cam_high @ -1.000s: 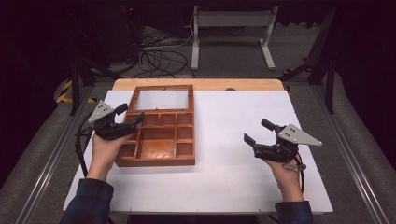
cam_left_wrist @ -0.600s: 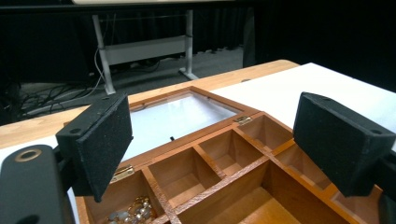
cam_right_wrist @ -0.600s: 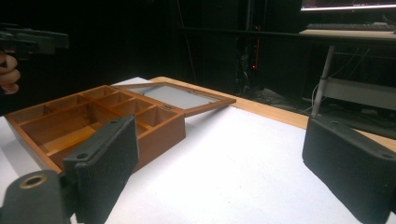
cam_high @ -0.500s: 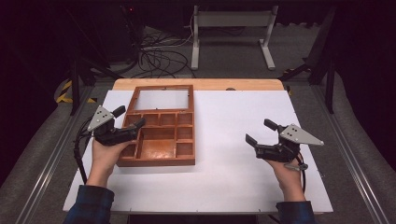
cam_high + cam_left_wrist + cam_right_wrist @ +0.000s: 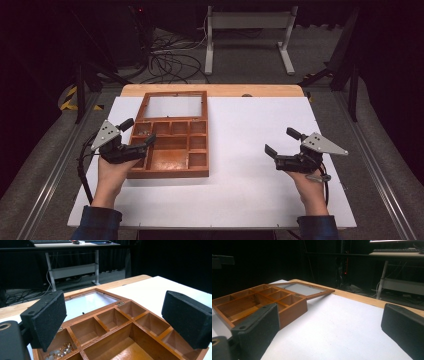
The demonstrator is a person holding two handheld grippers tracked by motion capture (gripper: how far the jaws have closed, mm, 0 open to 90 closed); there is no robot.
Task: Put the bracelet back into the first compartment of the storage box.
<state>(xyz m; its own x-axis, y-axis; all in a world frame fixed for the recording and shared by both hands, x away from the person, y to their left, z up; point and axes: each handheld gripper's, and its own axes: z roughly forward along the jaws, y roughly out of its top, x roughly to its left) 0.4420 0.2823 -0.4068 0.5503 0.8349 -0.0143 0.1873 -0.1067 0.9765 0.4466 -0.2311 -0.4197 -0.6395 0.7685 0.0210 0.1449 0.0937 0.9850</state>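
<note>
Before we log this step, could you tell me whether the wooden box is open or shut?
Open: the box has its glass lid folded back flat, compartments exposed.

White-topped table (image 5: 260, 150), wooden far edge; open wooden compartment box (image 5: 172, 150) lies at its left.

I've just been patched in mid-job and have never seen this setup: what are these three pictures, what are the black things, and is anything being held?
No robot here: a person holds a hand-held tool in each hand. The high view looks down on the white table. There the left tool is over the wooden box, whose glass lid lies open flat behind it; the right tool is over bare table. The other two pictures come from cameras riding on each tool; the black blocks are its pads. Both tools' jaws have just been opening and hold nothing. One corner compartment holds beaded jewellery.
</note>
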